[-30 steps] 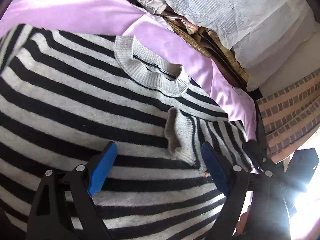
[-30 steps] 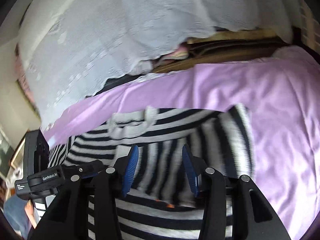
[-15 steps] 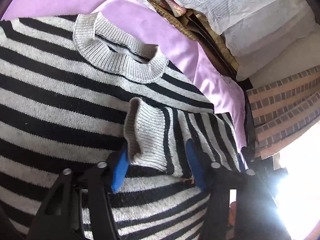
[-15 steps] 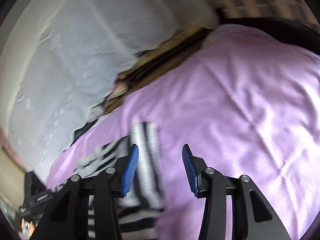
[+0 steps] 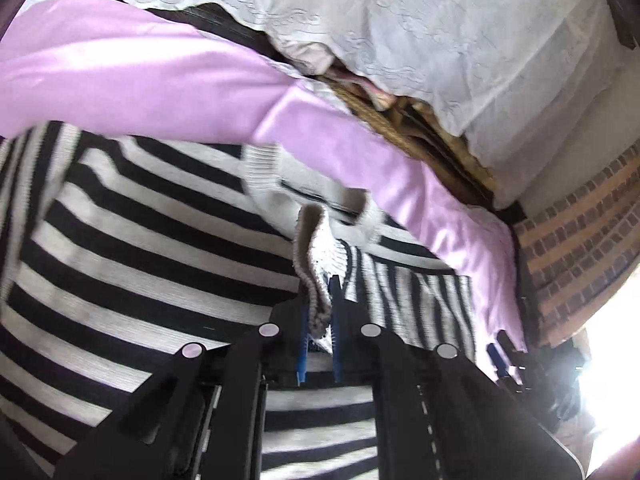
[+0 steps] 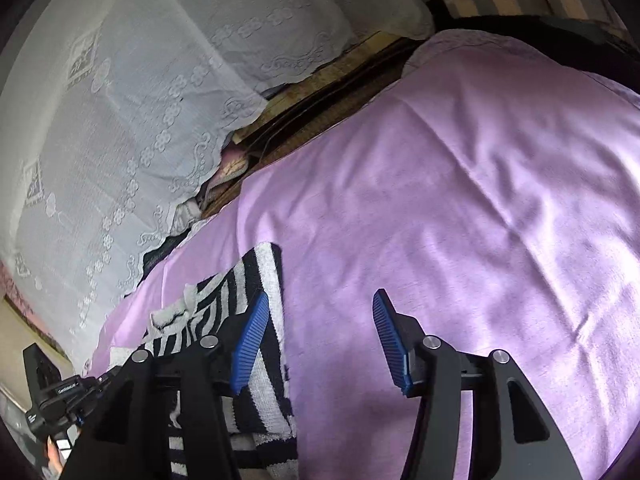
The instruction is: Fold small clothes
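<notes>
A black-and-white striped sweater [image 5: 140, 248] with a grey ribbed collar [image 5: 276, 188] lies on a purple sheet [image 5: 132, 80]. Its right sleeve is folded across the chest, and the grey cuff [image 5: 314, 264] stands up. My left gripper [image 5: 320, 320] is shut on that cuff. In the right wrist view my right gripper [image 6: 318, 340] is open and empty over bare purple sheet [image 6: 460, 200], just right of the sweater's edge [image 6: 268, 320]. The left gripper also shows in the right wrist view at the bottom left [image 6: 60, 396].
A white lace cloth [image 5: 440, 40] covers a pile behind the sheet, with wooden slats [image 5: 420, 120] under it. A brick wall [image 5: 580, 220] is at the right. Bright glare fills the left view's lower right corner.
My left gripper closed on the sleeve cuff, which it had straddled open. My right gripper swung right off the sweater and its jaws opened wider.
</notes>
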`<act>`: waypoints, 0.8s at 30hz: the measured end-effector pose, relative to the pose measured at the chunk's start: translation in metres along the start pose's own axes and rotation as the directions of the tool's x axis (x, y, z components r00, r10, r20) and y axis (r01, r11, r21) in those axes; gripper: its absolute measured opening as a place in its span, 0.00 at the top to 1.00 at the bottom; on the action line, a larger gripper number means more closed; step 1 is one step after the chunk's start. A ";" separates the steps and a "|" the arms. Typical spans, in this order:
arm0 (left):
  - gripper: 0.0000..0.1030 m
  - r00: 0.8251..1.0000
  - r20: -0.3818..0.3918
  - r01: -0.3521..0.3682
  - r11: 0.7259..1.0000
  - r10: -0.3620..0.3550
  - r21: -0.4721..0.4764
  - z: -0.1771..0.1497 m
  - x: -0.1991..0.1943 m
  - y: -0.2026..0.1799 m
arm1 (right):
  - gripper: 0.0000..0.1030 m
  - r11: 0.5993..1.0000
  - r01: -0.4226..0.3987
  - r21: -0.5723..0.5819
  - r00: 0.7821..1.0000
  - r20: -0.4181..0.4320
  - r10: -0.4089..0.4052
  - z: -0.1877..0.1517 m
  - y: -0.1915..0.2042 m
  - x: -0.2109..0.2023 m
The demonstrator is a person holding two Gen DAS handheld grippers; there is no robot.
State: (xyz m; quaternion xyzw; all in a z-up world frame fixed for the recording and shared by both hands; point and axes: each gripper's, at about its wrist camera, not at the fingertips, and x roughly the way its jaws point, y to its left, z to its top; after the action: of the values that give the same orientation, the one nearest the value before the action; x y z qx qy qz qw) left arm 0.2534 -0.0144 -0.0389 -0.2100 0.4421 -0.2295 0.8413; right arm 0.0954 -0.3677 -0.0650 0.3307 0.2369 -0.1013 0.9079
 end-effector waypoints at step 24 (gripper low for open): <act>0.54 0.982 0.078 -0.178 0.980 0.172 0.085 -0.014 -0.013 0.005 | 0.60 0.944 0.024 -0.328 0.991 -0.118 -0.066 -0.018 0.077 0.012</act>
State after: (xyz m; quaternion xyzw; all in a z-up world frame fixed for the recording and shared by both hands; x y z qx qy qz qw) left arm 0.2357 -0.0048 -0.0407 -0.1392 0.4180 -0.1671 0.8820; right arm 0.1256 -0.2975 -0.0405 0.1762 0.3153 -0.0600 0.9306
